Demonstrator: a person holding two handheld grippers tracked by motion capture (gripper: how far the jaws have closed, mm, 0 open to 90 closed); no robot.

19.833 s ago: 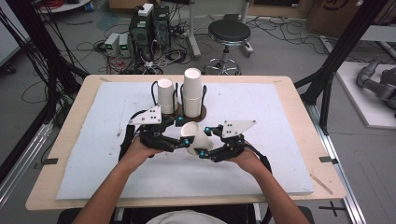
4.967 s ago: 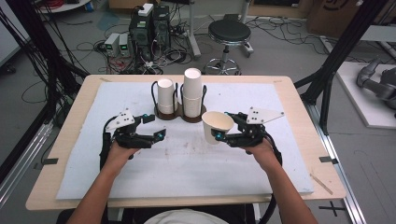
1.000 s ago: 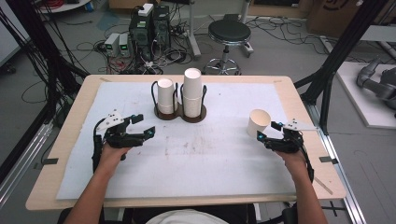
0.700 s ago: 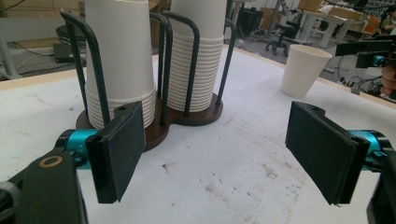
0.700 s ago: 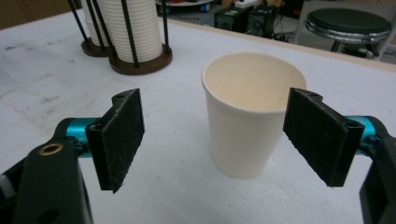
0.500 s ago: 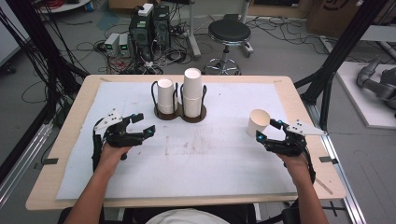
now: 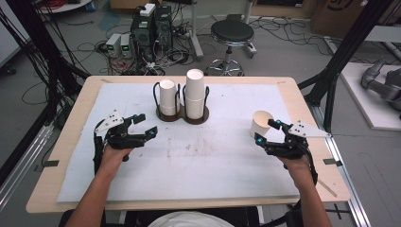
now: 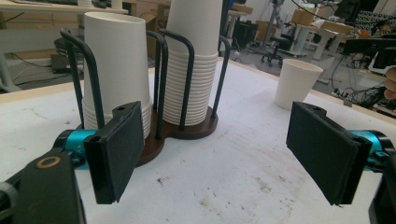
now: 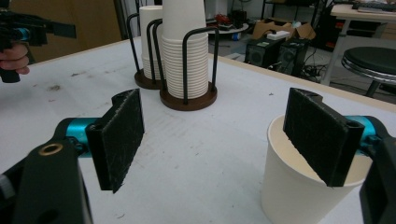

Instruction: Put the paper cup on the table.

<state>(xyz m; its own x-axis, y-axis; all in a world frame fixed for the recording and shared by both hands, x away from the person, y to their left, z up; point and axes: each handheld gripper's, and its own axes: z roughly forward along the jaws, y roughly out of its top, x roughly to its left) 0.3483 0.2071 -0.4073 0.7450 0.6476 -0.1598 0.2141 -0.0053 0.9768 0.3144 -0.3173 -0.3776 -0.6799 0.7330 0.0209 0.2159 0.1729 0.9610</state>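
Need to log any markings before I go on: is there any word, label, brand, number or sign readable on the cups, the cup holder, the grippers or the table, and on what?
No text can be read.
Loose paper cup: plain, no print.
Stacked cups in the cup holder: plain.
Left gripper and right gripper: no legible marking.
Cardboard box on the floor: dark print, too blurred to read.
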